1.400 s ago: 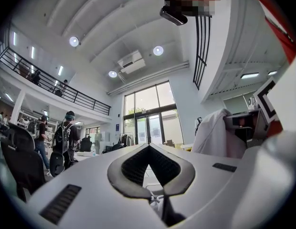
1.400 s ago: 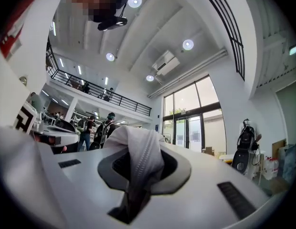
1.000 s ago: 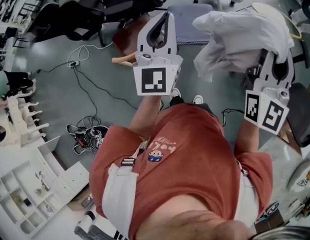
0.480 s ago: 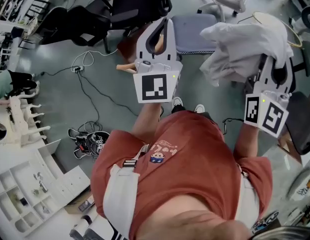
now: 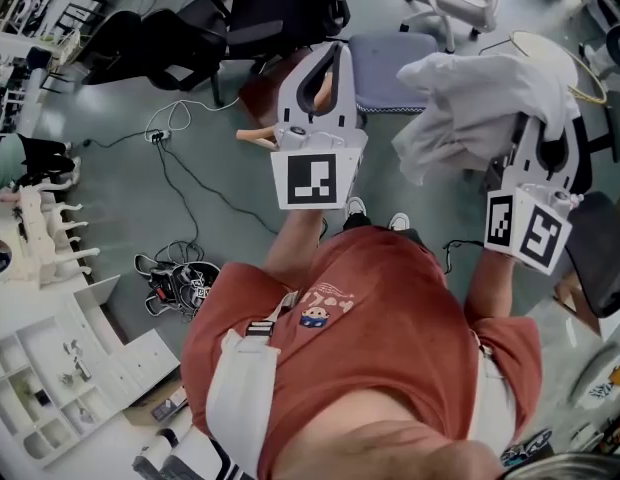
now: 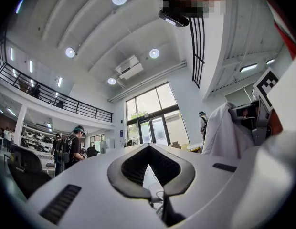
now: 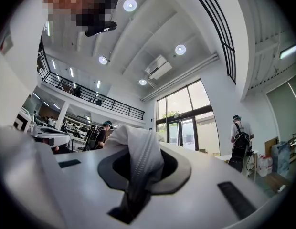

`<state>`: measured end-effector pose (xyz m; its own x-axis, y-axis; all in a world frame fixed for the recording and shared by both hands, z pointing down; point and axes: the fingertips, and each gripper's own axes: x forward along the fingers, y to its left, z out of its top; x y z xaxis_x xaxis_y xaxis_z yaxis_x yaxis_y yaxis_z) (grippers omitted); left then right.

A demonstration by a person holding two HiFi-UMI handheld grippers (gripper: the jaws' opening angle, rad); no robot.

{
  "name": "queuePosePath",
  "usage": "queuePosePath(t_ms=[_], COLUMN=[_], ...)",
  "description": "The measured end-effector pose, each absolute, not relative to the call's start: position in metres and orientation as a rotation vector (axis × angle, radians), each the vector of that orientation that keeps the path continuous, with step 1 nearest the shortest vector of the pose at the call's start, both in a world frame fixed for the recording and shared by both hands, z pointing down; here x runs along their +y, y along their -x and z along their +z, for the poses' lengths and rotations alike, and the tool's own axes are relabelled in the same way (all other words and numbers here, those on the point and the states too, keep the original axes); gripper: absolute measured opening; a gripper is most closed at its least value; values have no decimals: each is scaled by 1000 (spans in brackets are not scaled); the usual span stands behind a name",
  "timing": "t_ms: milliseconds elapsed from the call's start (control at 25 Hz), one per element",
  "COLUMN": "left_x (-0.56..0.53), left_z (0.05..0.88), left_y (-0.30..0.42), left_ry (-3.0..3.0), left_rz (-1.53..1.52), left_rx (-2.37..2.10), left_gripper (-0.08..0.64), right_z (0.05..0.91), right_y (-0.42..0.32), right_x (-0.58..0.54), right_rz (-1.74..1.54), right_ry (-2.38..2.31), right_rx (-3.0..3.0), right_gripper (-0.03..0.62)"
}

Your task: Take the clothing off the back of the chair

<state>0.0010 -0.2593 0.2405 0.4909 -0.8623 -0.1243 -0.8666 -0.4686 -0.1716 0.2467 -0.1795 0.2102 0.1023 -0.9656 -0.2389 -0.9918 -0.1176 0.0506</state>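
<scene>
Right tool (image 5: 540, 128) pressed together on a fold of the clothing (image 5: 480, 88). The right gripper view shows white fabric with a stitched seam wedged between the jaws (image 7: 141, 168) and spilling over the tips. Left tool (image 5: 335, 50) also pressed together, tips meeting with nothing between them, held up level beside the other. The clothing is up in the air, not on any worktop: a bunched white bundle carried at the right tool. Most of its bulk sits above and ahead of the jaws, and a loose flap droops down toward the person's left. In the head view its long axis runs roughly from upper right to lower left, so the free lower edge is the part closest to the left tool. Seen from the left tool, the bundle (image 6: 224, 132) lies off to the right side, near but apart, with no contact. A grey-seated chair (image 5: 390, 56) stands on the floor (image 5: 190, 178) between and beyond the two tools. Cannot tell whether the hanging flap touches any chair, since the bundle hides what lies under it. Judgement: the right hand bears the load alone. If a second hold is wanted, the left tool is the free one, and would need to spread and come across to the right, toward the drooping edge.
</scene>
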Motion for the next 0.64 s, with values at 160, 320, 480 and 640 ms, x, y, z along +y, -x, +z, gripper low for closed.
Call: queuePosePath(t_ms=[160,320,480,640], left_x=[-261,-262,-263,-267], left_z=[240,244,247,248], left_y=[2,3,5,5], left_ry=[2514,2531,2536,2538], left_rz=[35,37,33,46], left_rx=[1485,1495,1497,1503], left_gripper=[5,5,6,5], right_z=[211,213,213,215], right_y=[-244,-242,-239,-238], right_x=[-182,-184,-185,-189], right_rz=[324,316,317,311], right_ry=[2232,2225,2218,2216], right_rx=[2006,2015,2022,2027], right_gripper=[57,57,57,57])
